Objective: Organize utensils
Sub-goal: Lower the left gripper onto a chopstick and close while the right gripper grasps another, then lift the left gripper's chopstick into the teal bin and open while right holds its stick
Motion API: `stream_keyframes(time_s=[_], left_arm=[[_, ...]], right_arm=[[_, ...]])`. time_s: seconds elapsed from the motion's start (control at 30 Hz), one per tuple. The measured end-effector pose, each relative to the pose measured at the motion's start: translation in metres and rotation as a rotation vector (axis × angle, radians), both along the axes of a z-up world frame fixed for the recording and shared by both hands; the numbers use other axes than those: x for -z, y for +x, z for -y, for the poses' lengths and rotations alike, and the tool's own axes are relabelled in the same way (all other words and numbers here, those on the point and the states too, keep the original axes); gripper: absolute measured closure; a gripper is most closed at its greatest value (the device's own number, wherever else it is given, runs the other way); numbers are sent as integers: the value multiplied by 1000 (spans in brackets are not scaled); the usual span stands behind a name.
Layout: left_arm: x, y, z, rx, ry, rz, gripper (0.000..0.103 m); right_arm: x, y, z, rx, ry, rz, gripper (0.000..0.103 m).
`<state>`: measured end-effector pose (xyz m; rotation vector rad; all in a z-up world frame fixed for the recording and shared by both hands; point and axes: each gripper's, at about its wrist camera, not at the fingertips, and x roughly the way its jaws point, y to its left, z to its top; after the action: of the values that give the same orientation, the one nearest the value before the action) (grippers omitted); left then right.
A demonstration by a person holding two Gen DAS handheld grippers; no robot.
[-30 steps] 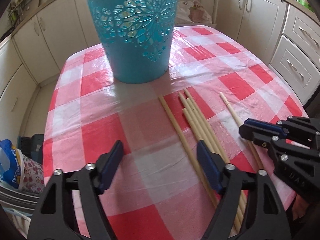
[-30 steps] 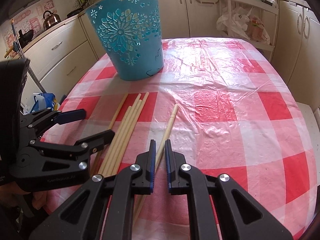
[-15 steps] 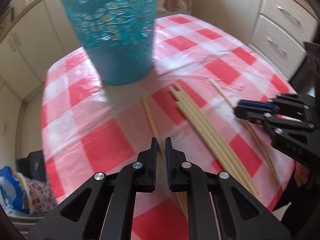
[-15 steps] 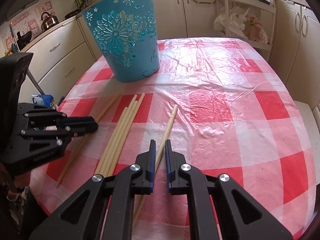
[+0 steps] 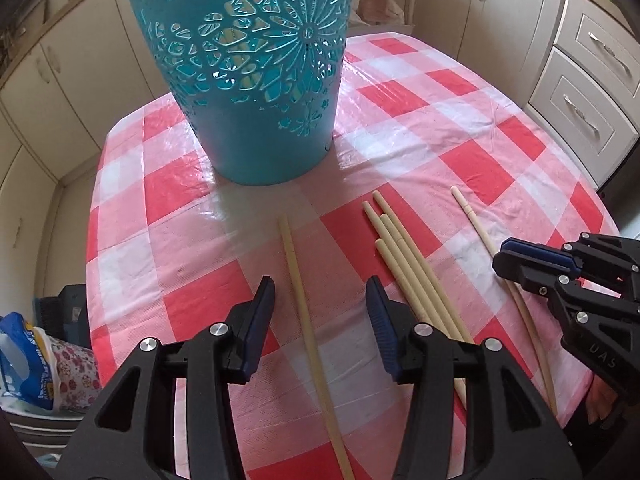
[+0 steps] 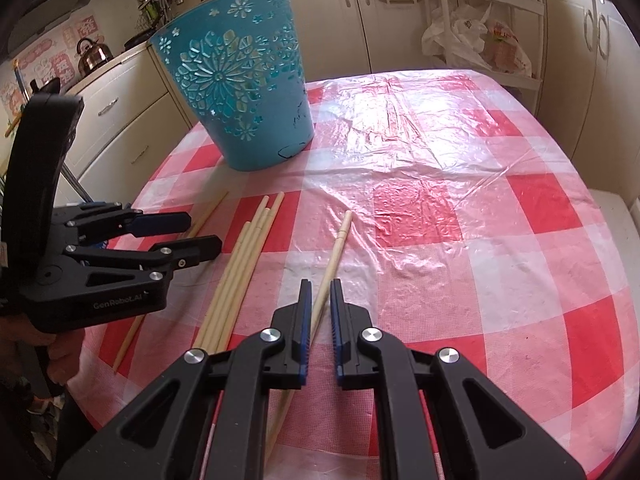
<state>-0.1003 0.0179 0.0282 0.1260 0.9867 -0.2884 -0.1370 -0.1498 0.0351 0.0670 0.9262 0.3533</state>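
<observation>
A teal cut-out basket (image 5: 256, 80) (image 6: 248, 92) stands upright at the back of the checked table. Pale wooden chopsticks lie in front of it: a lone one (image 5: 298, 280) (image 6: 208, 208) on the left, a bundle of several (image 5: 404, 272) (image 6: 248, 252), and another lone one (image 5: 480, 232) (image 6: 336, 248) on the right. My left gripper (image 5: 320, 284) (image 6: 204, 232) is opening, its jaws on either side of the left chopstick without pressing on it. My right gripper (image 6: 321, 286) (image 5: 500, 262) is shut and empty, just above the right chopstick.
The red-and-white tablecloth (image 6: 460, 220) under clear plastic stretches away to the right. Cream cabinets (image 5: 592, 80) surround the table. A shelf rack with plastic bags (image 6: 472, 44) stands behind, a blue bag (image 5: 24, 364) sits on the floor at left, and the table's near edge runs under both grippers.
My left gripper shut half a second ago and has partly reopened, now straddling the left chopstick instead of sitting by the bundle. The right gripper has stayed shut and still.
</observation>
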Motion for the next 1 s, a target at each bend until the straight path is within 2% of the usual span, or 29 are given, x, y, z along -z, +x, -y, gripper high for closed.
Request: stream_keyframes(time_s=[0.43,0.5,0.57,0.63,0.7,0.87,1.0], left_arm=[[0,-4,0,-1,-16,41,60],[0,-6,1,-6,-13,54,70],[0,-8,1,-15,-22,61,90],[0,-11,4,-18,-29,70,98],[1,-13,4,-26,-32,80,99],[-4,-21,-14,-81,-142,74,99],[-23,-37,-38,-127,-235,125,99]], right_arm=[[0,-1,-7,-3,-45,14,93],[-1,-2,-12,-13,-80,25,93],[-1,-3,-17,-26,-124,40,93],[-1,-5,-21,-39,-159,53,94],[-1,-4,-19,-38,-145,48,96],[0,-4,-4,-19,-67,20,97],[0,-4,1,-9,-37,8,97]])
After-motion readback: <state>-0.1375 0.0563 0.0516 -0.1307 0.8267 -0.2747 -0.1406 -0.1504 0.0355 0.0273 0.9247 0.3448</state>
